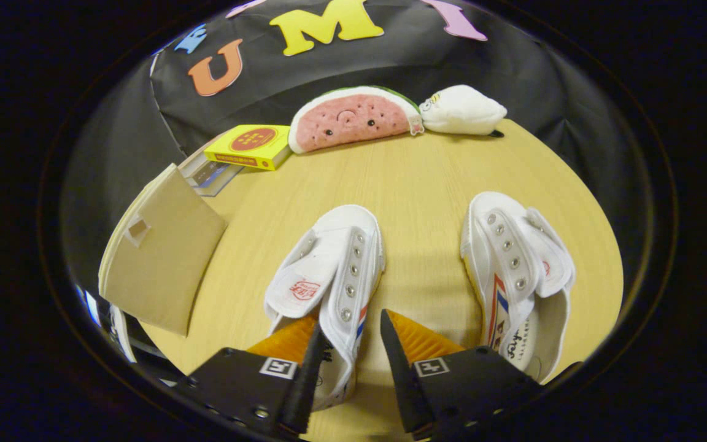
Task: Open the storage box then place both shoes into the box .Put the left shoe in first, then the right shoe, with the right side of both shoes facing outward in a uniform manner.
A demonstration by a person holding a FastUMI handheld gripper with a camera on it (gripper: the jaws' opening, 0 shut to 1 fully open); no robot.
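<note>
Tongs [350,328] open, straddling side wall of left shoe [329,264]; right shoe [516,276] apart on worktop [415,178].

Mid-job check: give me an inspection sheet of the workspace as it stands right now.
Surface: light wooden table.
Job's things: storage box left of the fingers, flap open; one white shoe with its side wall between the fingers; other white shoe lies apart, right of the fingers.
Clutter: yellow box, clear case, watermelon plush, white plush along the far edge.
Grippers: gripper open, straddling the nearer shoe's side, not yet pressing.
Cables: nothing seen.
Surroundings: black cloth wall behind the table.
</note>
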